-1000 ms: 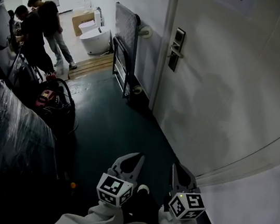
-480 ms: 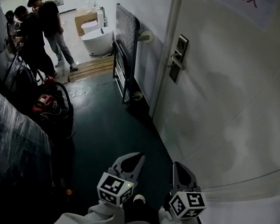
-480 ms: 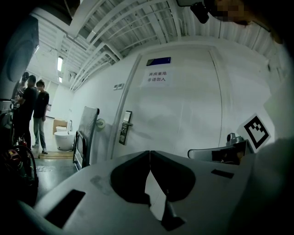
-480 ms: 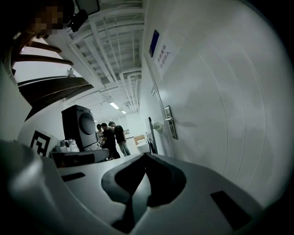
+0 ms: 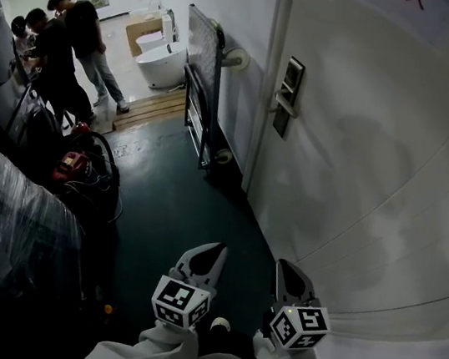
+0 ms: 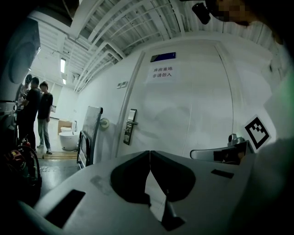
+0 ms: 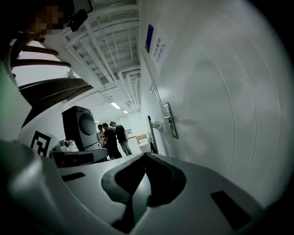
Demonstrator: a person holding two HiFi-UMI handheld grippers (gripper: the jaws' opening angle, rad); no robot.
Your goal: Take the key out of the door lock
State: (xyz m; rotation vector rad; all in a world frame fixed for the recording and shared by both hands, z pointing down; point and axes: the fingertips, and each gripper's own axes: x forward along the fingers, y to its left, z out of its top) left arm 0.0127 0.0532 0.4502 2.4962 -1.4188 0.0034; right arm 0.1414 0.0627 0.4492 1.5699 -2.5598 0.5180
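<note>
Head view puts the door lock (image 5: 287,96) far ahead on the white door (image 5: 377,173), to the right of the dark floor (image 5: 177,209). Any key in it is too small for me to make out, so I judge it not yet pulled. Against a second ago the lock plate sits a little larger and further right, so I have been closing on the door, though it is still well apart from me. My left gripper (image 5: 211,250) and right gripper (image 5: 288,267) ride low and near, side by side, each with fingers clenched tip to tip on nothing. One must open before it can take the key. Far left, people (image 5: 64,47) stand near a bathtub (image 5: 160,63), with a trolley (image 5: 200,78) upright beside the door frame.
</note>
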